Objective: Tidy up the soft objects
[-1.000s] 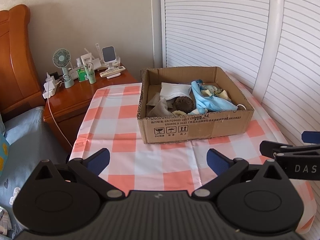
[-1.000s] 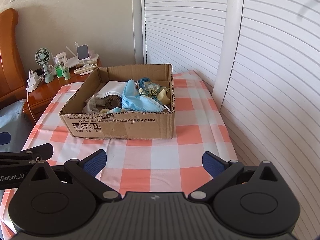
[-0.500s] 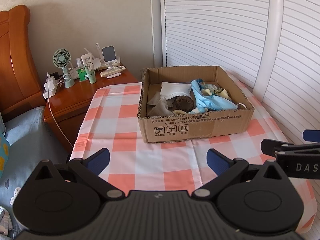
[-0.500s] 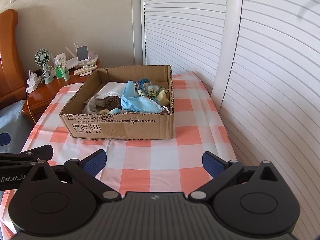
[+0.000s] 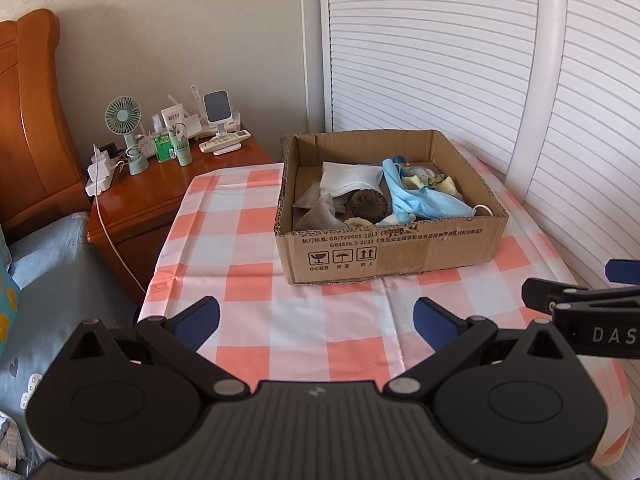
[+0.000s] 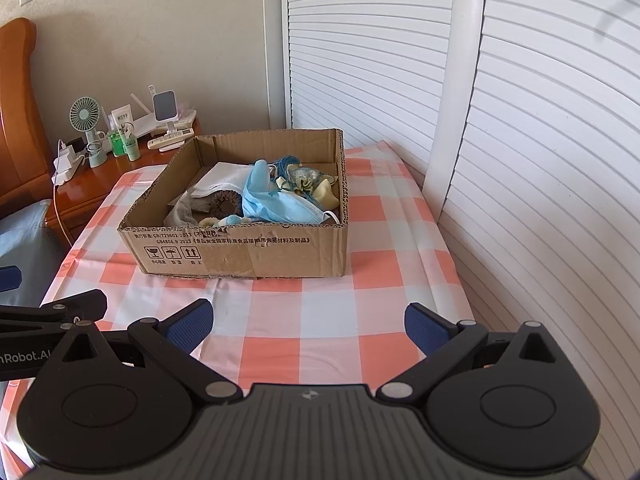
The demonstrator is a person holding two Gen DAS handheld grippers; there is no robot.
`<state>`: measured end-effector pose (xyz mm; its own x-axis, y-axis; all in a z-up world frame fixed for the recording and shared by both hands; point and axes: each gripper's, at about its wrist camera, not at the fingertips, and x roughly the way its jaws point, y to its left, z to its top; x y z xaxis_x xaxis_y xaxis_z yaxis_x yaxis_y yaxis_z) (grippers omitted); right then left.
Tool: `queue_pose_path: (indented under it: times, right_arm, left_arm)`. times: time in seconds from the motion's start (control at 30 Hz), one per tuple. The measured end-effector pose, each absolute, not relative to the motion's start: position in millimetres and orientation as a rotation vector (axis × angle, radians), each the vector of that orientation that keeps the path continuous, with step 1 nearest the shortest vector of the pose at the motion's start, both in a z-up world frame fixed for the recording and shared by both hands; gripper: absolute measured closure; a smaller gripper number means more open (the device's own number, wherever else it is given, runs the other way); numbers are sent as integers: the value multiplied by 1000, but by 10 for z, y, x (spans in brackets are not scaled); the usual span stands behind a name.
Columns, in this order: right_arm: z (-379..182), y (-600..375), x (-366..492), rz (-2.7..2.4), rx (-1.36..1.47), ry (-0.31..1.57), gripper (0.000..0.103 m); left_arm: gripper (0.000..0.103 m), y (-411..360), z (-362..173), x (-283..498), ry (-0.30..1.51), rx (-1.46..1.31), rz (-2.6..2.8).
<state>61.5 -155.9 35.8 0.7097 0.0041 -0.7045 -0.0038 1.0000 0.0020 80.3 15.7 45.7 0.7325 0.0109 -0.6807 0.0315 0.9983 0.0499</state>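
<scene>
The left gripper (image 5: 316,318) hangs wide open and empty over the checked tablecloth (image 5: 248,240), the cardboard box (image 5: 384,248) ahead and slightly right of it, long side facing both grippers. Inside lie soft things — a blue face mask (image 5: 424,200) at its right end. The right gripper (image 6: 308,324), equally spread and empty, looks nearer the mask.

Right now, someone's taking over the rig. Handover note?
Left gripper: open, empty, over the checked tablecloth, short of the box.
Right gripper: open, empty, level beside it.
Cardboard box: mid-table, holds the soft items: blue face mask, white cloth, brown scrunchie, grey cloth.
Done: nothing visibly sorted; no soft items outside the box.
Left: everything. Reach into the box, pick the first item.
</scene>
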Motion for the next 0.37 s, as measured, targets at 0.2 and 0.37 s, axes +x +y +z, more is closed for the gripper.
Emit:
queue_pose_path:
  times: [0.2,0.37]
  right_arm:
    - [359,-1555,616,7,0,781,0]
    - [352,-1544,605,5,0,782,0]
  left_arm:
    - [1,156,459,810,750,60,-11]
    - [1,161,459,808,753,59,-10]
